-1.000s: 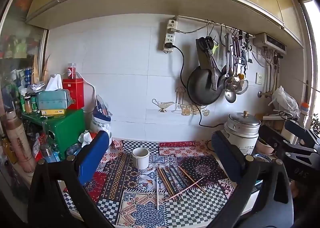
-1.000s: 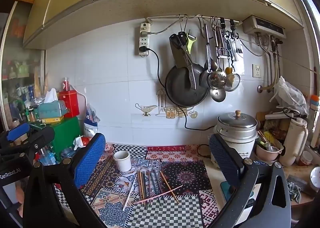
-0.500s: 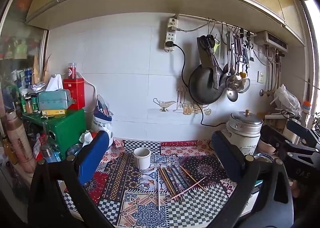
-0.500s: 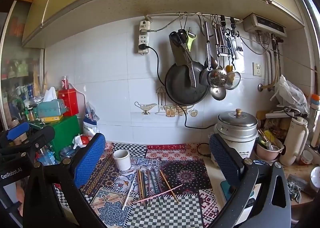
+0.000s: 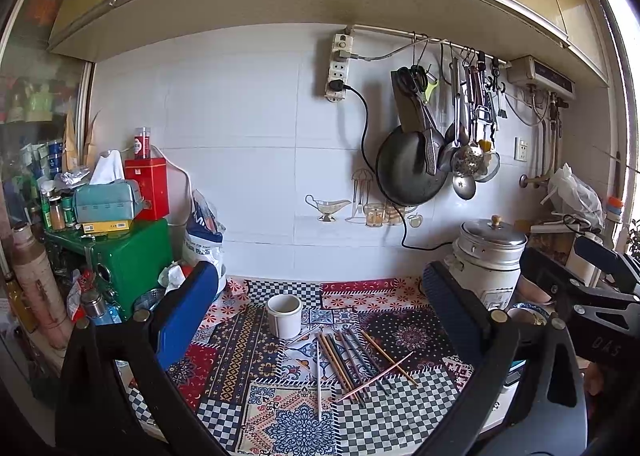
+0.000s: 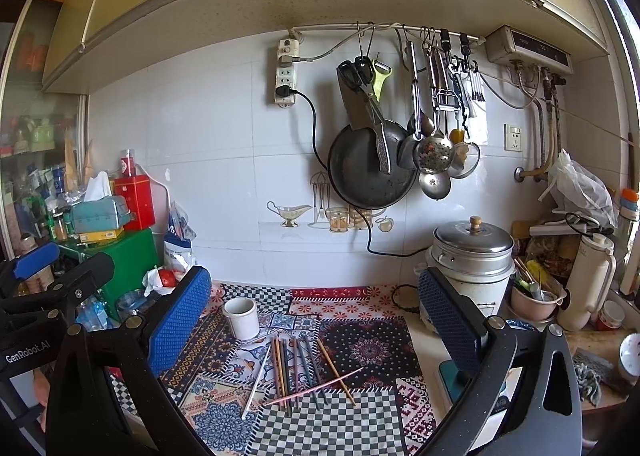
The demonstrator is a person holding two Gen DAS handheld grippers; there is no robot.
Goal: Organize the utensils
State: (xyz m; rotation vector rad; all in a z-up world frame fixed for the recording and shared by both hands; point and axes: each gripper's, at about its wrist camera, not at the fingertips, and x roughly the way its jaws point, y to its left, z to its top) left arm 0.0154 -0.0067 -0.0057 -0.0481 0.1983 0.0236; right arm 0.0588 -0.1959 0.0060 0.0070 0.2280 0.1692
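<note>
Several chopsticks [image 5: 352, 364] lie loose on the patterned cloth [image 5: 240, 348], fanned side by side, with a pink one [image 5: 376, 376] lying across them. A white cup [image 5: 285, 315] stands upright just behind them to the left. The chopsticks [image 6: 298, 366] and cup [image 6: 241, 318] also show in the right wrist view. My left gripper [image 5: 316, 304] is open and empty, held back above the counter's front. My right gripper [image 6: 314, 310] is open and empty too. Each gripper shows at the edge of the other's view.
A steel pot with a lid [image 5: 490, 260] stands at the right on the counter. A green box [image 5: 128, 260] with a tissue box and red tin is at the left. A pan and utensils [image 5: 416, 167] hang on the wall. Bowls and a thermos [image 6: 588, 280] crowd the far right.
Both grippers have drifted slightly, so the view has shifted a little. Nothing on the counter has moved and both grippers stay open.
</note>
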